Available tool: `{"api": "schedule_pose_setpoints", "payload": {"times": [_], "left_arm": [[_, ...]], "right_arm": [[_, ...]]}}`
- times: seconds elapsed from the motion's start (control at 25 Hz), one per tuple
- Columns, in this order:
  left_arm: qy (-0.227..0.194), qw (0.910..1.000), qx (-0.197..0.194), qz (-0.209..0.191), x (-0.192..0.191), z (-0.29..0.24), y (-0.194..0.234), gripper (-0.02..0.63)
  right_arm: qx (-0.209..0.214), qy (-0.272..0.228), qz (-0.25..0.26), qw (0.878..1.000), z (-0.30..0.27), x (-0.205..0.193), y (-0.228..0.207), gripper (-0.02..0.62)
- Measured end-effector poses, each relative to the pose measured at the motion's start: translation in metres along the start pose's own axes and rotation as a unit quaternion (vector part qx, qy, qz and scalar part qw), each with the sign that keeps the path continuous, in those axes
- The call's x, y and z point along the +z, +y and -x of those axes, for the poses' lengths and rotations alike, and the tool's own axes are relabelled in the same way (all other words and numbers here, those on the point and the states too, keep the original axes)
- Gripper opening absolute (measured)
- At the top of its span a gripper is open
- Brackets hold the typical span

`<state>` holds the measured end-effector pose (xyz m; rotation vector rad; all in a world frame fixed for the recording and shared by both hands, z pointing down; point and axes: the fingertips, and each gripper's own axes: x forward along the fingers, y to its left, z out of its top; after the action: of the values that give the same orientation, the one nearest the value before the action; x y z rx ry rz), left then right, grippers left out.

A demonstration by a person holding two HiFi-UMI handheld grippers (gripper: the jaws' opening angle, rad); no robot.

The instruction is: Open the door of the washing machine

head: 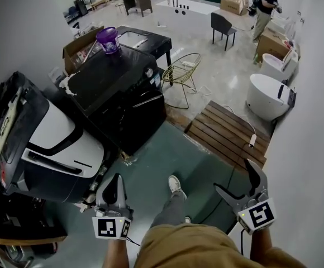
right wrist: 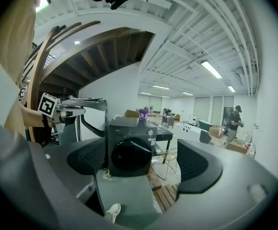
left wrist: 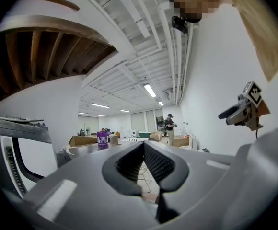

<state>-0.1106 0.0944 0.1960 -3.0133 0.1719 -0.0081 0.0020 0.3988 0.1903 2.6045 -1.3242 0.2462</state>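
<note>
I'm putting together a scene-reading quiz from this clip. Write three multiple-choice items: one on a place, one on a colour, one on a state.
1. Where does the purple bucket stand?
A on top of the black washing machine; B in a sink; C on a shelf.
2. What colour is the wire chair?
A red; B gold; C blue.
3. How is the washing machine's round door?
A missing; B swung wide; C shut.

Key:
1 A, it sits at the top's far corner.
2 B, its frame shows yellow-gold.
3 C, the right gripper view shows it flush against the front.
</note>
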Motion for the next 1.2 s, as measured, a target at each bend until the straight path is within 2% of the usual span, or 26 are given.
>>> {"api": "schedule_pose_setpoints", "payload": {"times": [0.2, 0.36, 0.68, 0.92, 1.2], "left_arm": [[0.01, 0.9999, -0.008, 0.008, -0.021, -0.071, 0.009, 0.06], [0.018, 0.9997, -0.002, 0.018, -0.034, -0.144, 0.036, 0.06], [0.022, 0.9991, 0.017, 0.033, -0.04, -0.279, 0.101, 0.06], [0.038, 0.9969, 0.053, 0.043, -0.049, -0.306, 0.135, 0.06], [0.048, 0.9909, 0.121, 0.035, -0.053, -0.31, 0.171, 0.06]], "right_arm": [[0.007, 0.019, 0.007, 1.0, -0.059, 0.0, -0.035, 0.443], [0.023, 0.036, 0.007, 0.999, -0.134, 0.005, -0.068, 0.443], [0.076, 0.054, 0.041, 0.995, -0.29, 0.051, -0.109, 0.443], [0.128, 0.064, 0.057, 0.988, -0.364, 0.064, -0.109, 0.443], [0.199, 0.065, 0.094, 0.973, -0.434, 0.066, -0.1, 0.442]]}}
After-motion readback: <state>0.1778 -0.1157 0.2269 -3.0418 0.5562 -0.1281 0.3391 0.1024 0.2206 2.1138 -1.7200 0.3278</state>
